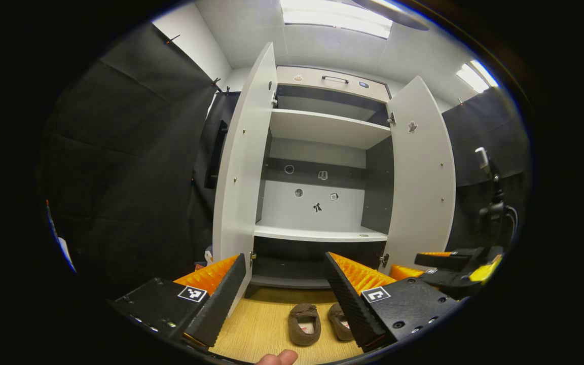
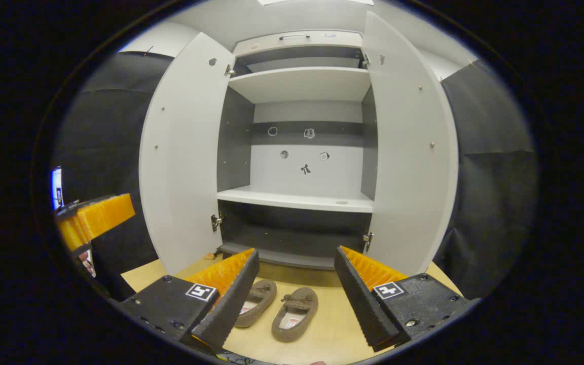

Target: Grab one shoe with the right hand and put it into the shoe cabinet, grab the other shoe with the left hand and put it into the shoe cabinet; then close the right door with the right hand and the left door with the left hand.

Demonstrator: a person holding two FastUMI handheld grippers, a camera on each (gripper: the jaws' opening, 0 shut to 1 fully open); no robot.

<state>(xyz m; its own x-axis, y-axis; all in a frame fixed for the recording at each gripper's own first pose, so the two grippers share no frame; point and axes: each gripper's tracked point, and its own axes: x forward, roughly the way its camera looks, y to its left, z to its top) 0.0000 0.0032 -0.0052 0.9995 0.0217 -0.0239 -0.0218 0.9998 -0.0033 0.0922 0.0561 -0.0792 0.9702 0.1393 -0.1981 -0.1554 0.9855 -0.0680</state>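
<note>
Open shoe cabinet [image 2: 297, 197], both shoes [image 2: 277, 306] outside on floor [image 2: 332, 334]

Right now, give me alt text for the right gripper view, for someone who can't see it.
The right gripper hangs open above two brown slippers lying side by side on a wooden floor, in front of a white shoe cabinet with both doors open. The left gripper shows at the left edge.
</note>
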